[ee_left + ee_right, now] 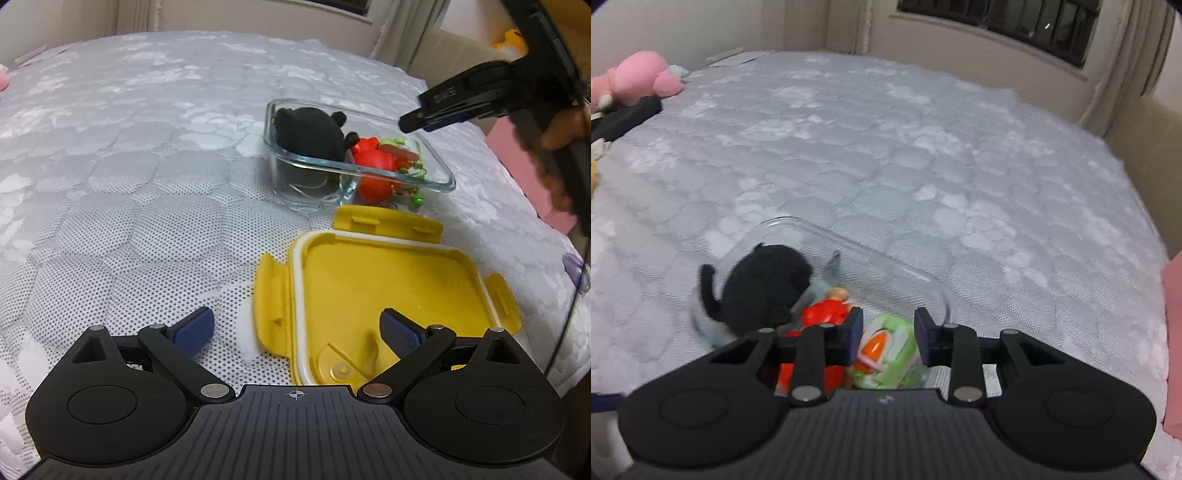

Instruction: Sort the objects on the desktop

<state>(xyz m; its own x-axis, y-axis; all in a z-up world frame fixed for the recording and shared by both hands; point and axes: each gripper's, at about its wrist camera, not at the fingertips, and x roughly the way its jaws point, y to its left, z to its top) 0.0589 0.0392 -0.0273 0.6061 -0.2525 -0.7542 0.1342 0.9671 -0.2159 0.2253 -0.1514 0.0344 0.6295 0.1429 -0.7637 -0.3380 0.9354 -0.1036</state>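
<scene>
Covering nearly the whole of both views, the white quilted mattress (147,155) carries everything, and most of its surface toward the far edge and the left side lies bare, with a wall and a window ledge beyond. One yellow lid (384,291) lies upside down near the mattress's near right corner, its white seal ring facing up and its four latch flaps splayed outward. Just beyond its far flap stands one clear glass container (441,173), rectangular with rounded corners, close to the right edge of the mattress. Inside it sit three things: one black plush toy (310,133) filling the left end, one red toy (375,160) beside it, and one green toy (892,350) with an orange patch toward the right end. The left gripper (297,330) hangs low over the near left part of the lid, jaws spread wide and holding nothing, its right finger above the lid and its left above bare mattress. The right gripper (888,332) hovers above the container's right end, jaws parted around empty air with the green toy showing below the gap. One pink plush (631,79) rests at the far left edge.
</scene>
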